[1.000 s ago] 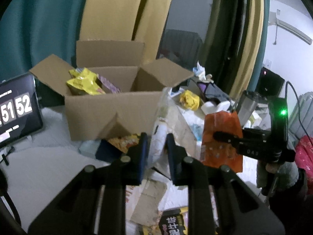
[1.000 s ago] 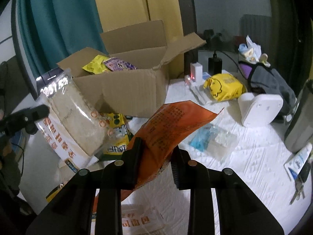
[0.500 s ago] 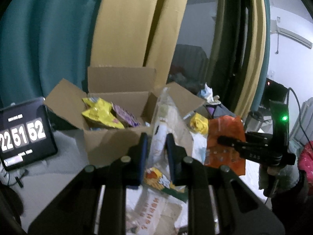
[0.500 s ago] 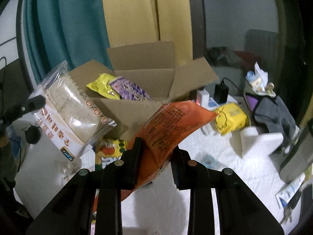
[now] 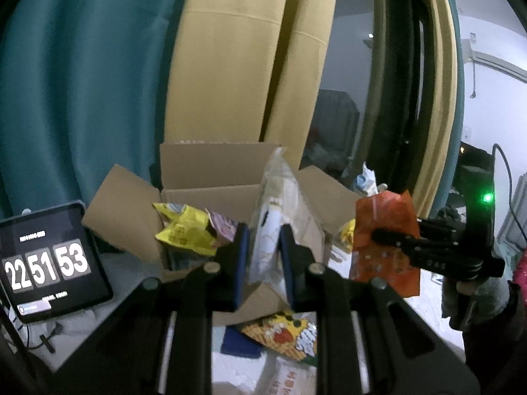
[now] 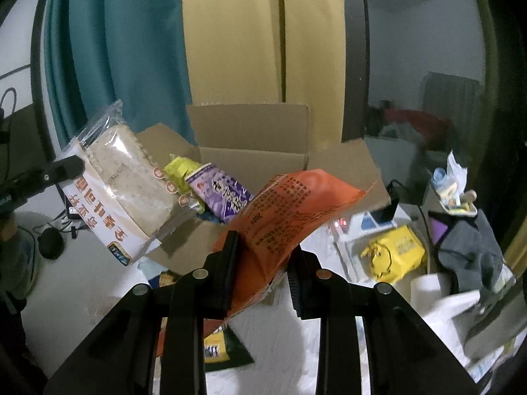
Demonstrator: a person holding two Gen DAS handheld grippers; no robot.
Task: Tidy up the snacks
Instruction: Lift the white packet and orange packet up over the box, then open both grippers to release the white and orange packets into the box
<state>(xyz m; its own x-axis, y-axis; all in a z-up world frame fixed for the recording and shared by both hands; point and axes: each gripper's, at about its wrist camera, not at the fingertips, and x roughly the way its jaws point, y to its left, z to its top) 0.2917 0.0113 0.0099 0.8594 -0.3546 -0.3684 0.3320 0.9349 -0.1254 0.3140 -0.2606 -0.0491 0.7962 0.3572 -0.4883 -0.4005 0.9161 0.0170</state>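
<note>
An open cardboard box (image 5: 210, 177) (image 6: 250, 161) stands on the white table and holds a yellow packet (image 5: 184, 230) (image 6: 181, 168) and a purple packet (image 6: 224, 194). My left gripper (image 5: 262, 256) is shut on a clear bag of pale crackers (image 5: 280, 217), held up in front of the box; the bag also shows in the right wrist view (image 6: 122, 181). My right gripper (image 6: 263, 273) is shut on an orange snack bag (image 6: 286, 214), held up right of the box, also in the left wrist view (image 5: 385, 240).
A tablet showing a clock (image 5: 49, 263) stands left of the box. Loose snack packets (image 5: 283, 332) (image 6: 214, 349) lie on the table below the grippers. A yellow pouch (image 6: 392, 250), a charger, grey cloth (image 6: 471, 250) and a white roll lie at the right.
Both grippers have risen with their bags and moved closer to the box, so I now look into it from higher up. The clock has ticked from 52 to 53.
</note>
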